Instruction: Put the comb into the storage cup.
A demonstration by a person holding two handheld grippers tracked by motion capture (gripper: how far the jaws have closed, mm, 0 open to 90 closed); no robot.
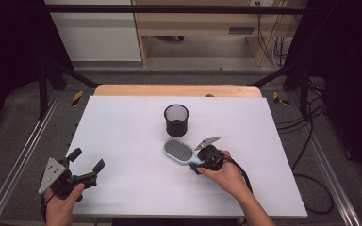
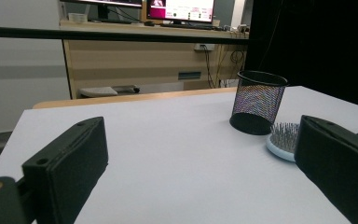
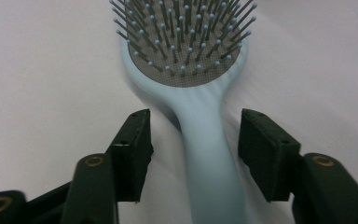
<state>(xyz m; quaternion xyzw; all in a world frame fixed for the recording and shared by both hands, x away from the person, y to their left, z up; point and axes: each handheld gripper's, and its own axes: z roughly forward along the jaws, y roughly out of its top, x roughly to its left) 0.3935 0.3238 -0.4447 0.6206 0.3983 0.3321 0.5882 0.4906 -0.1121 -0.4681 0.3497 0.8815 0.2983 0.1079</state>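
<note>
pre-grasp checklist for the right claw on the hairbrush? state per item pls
1. Right claw open, one jaw on each side of the handle: ok.
2. Handle centred between the jaws: ok, gaps look roughly even.
3. Jaws touching the hairbrush: not yet; gap visible both sides.
4. Hairbrush flat on the table, bristles up: ok.
5. Mesh cup apart from the brush head: ok, though close.
6. Left claw open, off to the side, holding nothing: ok.

Even bright light, soft shadows, dark edges
</note>
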